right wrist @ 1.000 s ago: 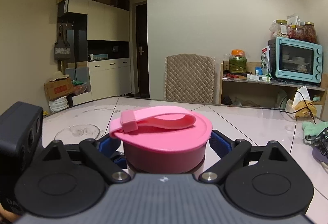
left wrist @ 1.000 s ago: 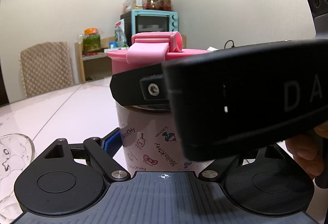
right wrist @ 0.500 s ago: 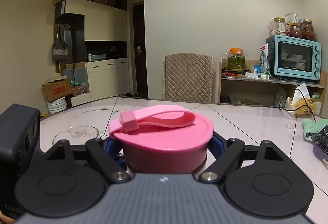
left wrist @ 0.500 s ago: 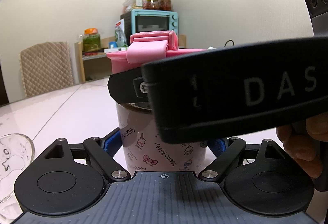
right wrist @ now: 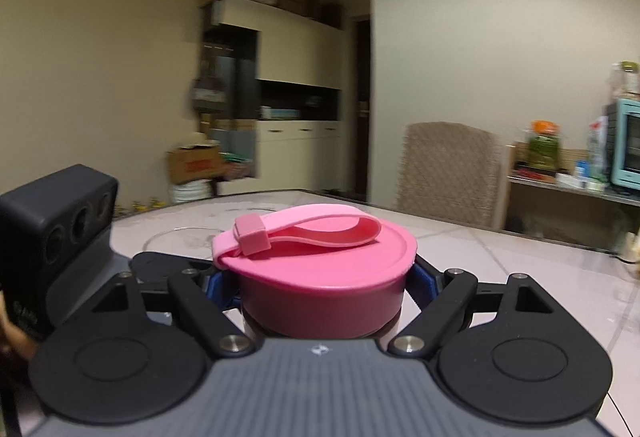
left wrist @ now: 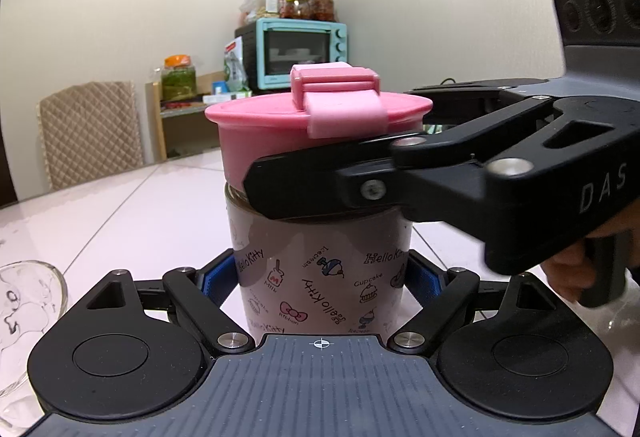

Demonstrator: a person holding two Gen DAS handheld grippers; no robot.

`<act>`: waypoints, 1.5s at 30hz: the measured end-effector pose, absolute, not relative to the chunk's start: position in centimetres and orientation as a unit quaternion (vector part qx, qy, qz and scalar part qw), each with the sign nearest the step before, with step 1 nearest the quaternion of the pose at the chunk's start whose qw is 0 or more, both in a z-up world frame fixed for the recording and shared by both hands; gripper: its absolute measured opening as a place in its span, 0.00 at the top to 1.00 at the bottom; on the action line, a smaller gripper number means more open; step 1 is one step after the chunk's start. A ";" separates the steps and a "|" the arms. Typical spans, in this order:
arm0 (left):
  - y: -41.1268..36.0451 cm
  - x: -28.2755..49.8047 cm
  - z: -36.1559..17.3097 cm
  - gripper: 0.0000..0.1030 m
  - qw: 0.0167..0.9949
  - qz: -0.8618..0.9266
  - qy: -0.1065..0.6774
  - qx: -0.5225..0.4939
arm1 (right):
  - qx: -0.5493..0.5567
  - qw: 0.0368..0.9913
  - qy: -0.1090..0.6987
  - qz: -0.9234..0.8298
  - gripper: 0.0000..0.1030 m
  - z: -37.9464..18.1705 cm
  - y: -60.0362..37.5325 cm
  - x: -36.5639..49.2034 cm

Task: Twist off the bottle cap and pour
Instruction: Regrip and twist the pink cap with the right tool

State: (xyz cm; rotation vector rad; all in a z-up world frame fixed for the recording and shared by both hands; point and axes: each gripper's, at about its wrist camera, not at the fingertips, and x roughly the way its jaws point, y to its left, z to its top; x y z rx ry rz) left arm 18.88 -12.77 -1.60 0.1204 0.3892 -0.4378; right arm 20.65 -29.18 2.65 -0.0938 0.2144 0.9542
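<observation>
A glass Hello Kitty bottle (left wrist: 316, 269) stands upright on the white table. My left gripper (left wrist: 320, 277) is shut on its body, blue pads on both sides. A pink screw cap (left wrist: 280, 133) with a loop strap tops it. My right gripper (right wrist: 320, 285) is shut on the pink cap (right wrist: 320, 277) and shows from the right in the left wrist view (left wrist: 344, 189). The cap sits slightly tilted, with a glimpse of the neck below it.
A clear glass bowl (left wrist: 24, 309) sits on the table to the left of the bottle. A quilted chair (left wrist: 88, 133) stands at the far edge. A shelf with a teal oven (left wrist: 296, 53) and jars is behind.
My right gripper has swung around the bottle, turning the pink cap with it; the strap clasp now faces the left camera. The right view is blurred by the turn. The bottle stays put.
</observation>
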 end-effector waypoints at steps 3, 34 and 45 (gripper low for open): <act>-12.3 19.2 -1.6 0.13 0.956 -0.216 0.192 0.060 | -0.051 0.855 0.102 0.506 0.17 2.9 -30.1 21.9; -13.1 17.7 -1.6 0.13 0.955 -0.217 0.192 0.058 | -0.017 0.944 0.135 0.299 0.09 3.5 -27.4 17.2; -13.1 17.7 -1.6 0.13 0.955 -0.218 0.192 0.059 | -0.014 0.953 0.132 0.271 0.16 3.5 -25.9 17.8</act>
